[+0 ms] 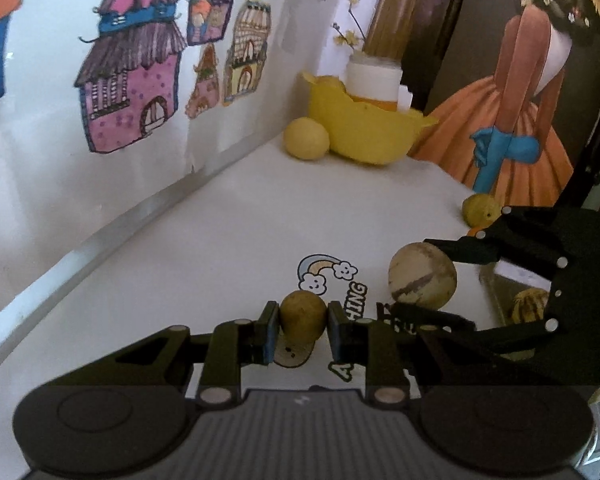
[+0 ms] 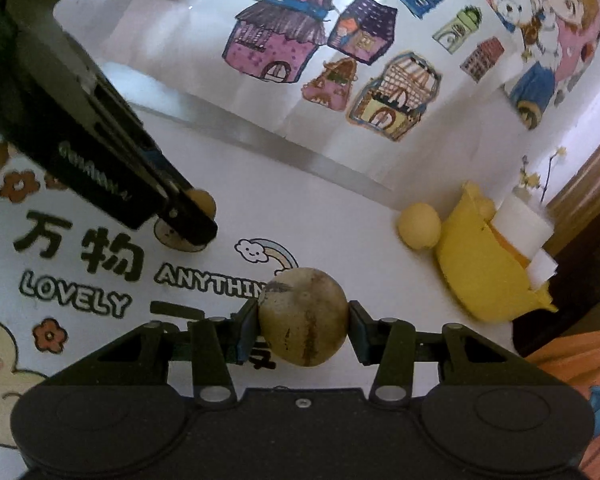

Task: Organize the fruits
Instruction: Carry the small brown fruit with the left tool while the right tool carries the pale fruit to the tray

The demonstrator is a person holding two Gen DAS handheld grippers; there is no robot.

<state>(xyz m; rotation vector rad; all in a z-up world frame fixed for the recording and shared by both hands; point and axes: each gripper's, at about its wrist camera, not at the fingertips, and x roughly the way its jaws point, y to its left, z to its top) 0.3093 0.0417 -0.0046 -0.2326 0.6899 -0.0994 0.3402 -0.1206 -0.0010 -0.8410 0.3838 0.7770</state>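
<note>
My left gripper [image 1: 303, 320] is shut on a small brownish-yellow fruit [image 1: 302, 315], held just above the white printed table. My right gripper [image 2: 303, 320] is shut on a larger round tan fruit with dark streaks [image 2: 302, 317]; it also shows in the left wrist view [image 1: 422, 278], to the right of my left fingers. The left gripper with its small fruit [image 2: 202, 202] shows at the left of the right wrist view. A yellow bowl [image 1: 360, 128] stands at the far corner, with a yellow round fruit [image 1: 306, 138] beside it.
A white cup with a flower sprig [image 1: 374, 78] stands behind the bowl. A yellow-green fruit [image 1: 480, 209] lies at the right by a painted panel [image 1: 512, 112]. A metal tray [image 1: 504, 292] holds a striped fruit [image 1: 530, 304]. A wall with house drawings [image 1: 132, 92] borders the left.
</note>
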